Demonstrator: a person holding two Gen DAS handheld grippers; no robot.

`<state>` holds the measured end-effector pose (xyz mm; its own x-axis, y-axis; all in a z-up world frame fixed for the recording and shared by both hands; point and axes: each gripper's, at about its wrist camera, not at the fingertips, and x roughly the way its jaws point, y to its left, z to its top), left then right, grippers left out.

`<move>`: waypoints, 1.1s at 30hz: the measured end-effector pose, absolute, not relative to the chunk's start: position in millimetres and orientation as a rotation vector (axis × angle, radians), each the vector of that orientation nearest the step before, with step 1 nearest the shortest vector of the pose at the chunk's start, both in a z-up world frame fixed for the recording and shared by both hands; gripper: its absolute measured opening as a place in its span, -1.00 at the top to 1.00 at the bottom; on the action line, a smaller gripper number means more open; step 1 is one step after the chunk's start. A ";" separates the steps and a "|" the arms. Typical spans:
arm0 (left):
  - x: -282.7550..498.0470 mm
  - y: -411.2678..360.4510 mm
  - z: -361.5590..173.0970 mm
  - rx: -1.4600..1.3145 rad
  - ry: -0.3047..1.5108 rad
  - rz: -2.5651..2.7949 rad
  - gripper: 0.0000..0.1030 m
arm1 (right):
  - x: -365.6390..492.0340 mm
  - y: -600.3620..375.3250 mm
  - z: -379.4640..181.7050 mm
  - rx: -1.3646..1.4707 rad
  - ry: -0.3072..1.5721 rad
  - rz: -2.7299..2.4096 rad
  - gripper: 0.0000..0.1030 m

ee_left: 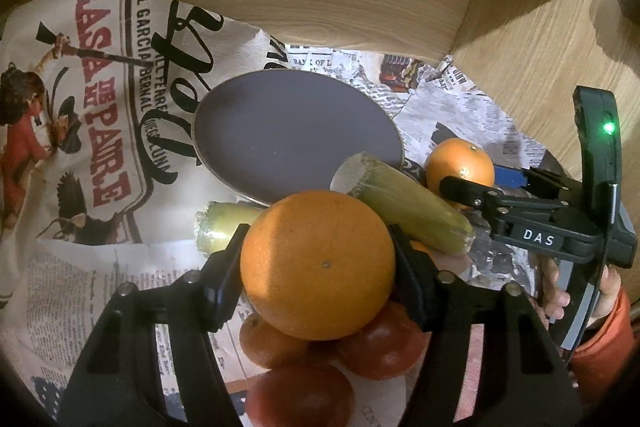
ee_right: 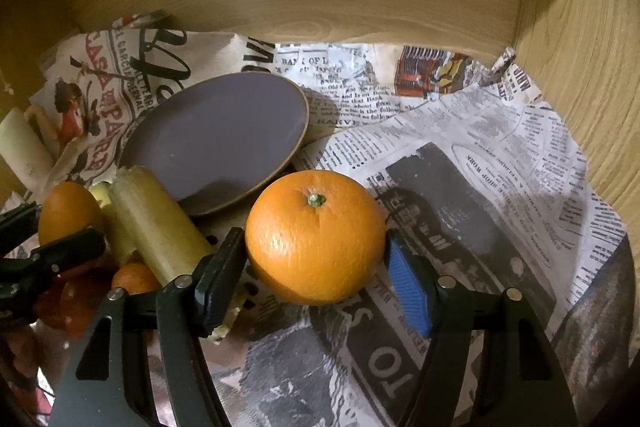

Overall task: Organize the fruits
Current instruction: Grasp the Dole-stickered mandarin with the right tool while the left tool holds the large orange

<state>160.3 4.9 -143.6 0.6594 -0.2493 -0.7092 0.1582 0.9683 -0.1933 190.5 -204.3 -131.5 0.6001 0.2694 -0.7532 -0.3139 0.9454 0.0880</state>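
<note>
Left wrist view: my left gripper (ee_left: 318, 267) is clamped on a big orange (ee_left: 318, 265), both pads tight against its sides, lifted over a heap of tomatoes (ee_left: 384, 347) and a small orange (ee_left: 268, 343). Behind it sits the grey plate (ee_left: 296, 131), bare, on newspaper (ee_left: 80, 291); a corn piece (ee_left: 404, 203) leans over its rim.

Right wrist view: my right gripper (ee_right: 316, 263) brackets a second orange (ee_right: 316, 237) resting on the newspaper beside the plate (ee_right: 216, 139). Left pad touching, blue pad (ee_right: 410, 293) just at the skin; a firm grip I cannot tell.
</note>
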 end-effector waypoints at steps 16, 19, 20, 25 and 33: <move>142.1 32.5 -80.8 -0.120 0.657 -0.204 -0.27 | 159.1 -187.4 -66.2 -0.059 0.688 0.399 0.85; 142.3 37.4 -77.6 -0.122 0.644 -0.184 -0.27 | 161.1 -184.2 -68.1 -0.089 0.698 0.388 0.76; 141.5 39.0 -77.8 -0.122 0.640 -0.179 -0.27 | 162.2 -184.2 -72.0 -0.087 0.715 0.393 0.52; 139.2 42.6 -86.5 -0.125 0.665 -0.177 -0.27 | 164.6 -199.4 -92.0 -0.079 0.756 0.320 0.15; 143.2 44.9 -95.6 -0.128 0.686 -0.168 -0.27 | 164.0 -227.2 -92.7 -0.087 0.754 0.232 -0.31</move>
